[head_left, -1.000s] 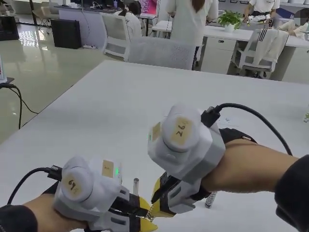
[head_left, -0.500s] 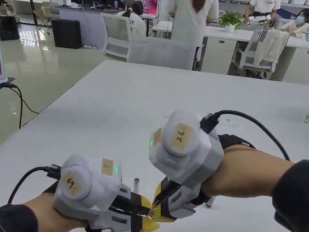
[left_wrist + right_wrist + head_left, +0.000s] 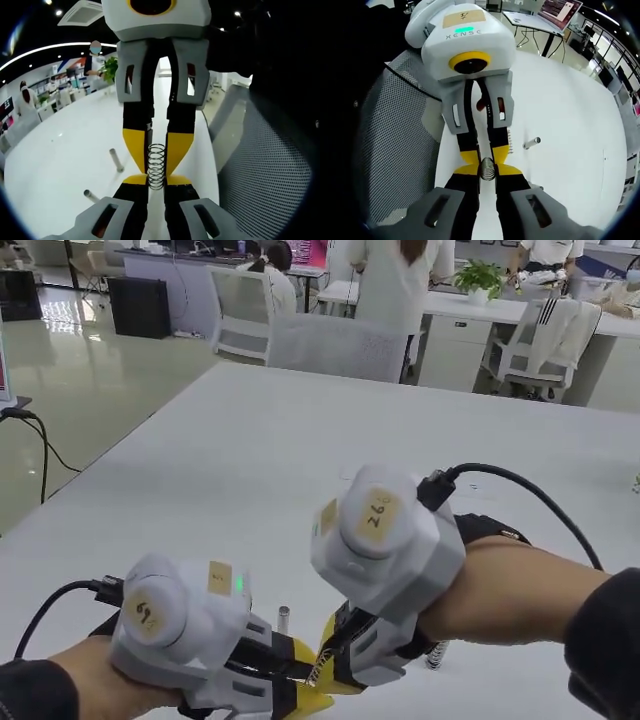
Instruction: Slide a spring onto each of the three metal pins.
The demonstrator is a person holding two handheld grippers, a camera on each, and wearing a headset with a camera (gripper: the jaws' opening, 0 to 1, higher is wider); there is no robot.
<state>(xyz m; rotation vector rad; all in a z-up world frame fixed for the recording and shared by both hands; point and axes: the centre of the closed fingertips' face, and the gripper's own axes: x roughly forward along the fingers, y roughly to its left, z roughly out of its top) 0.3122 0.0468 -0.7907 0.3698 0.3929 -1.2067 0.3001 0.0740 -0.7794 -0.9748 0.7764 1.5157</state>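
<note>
Here, spring (image 3: 156,165) in left hand-held gripper (image 3: 156,184)

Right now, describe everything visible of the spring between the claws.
The spring is a slim coil of bare, silvery metal wire with evenly spaced open turns. It is held off the white table, pinched between the yellow tips of the left claw and the right claw, which meet nose to nose.

upright pin (image 3: 283,619) stands close ahead; table (image 3: 300,440) beyond lies open.

White worktable (image 3: 250,460); grey mesh chair (image 3: 335,348) behind; glossy floor (image 3: 90,390); potted plant (image 3: 478,280).
</note>
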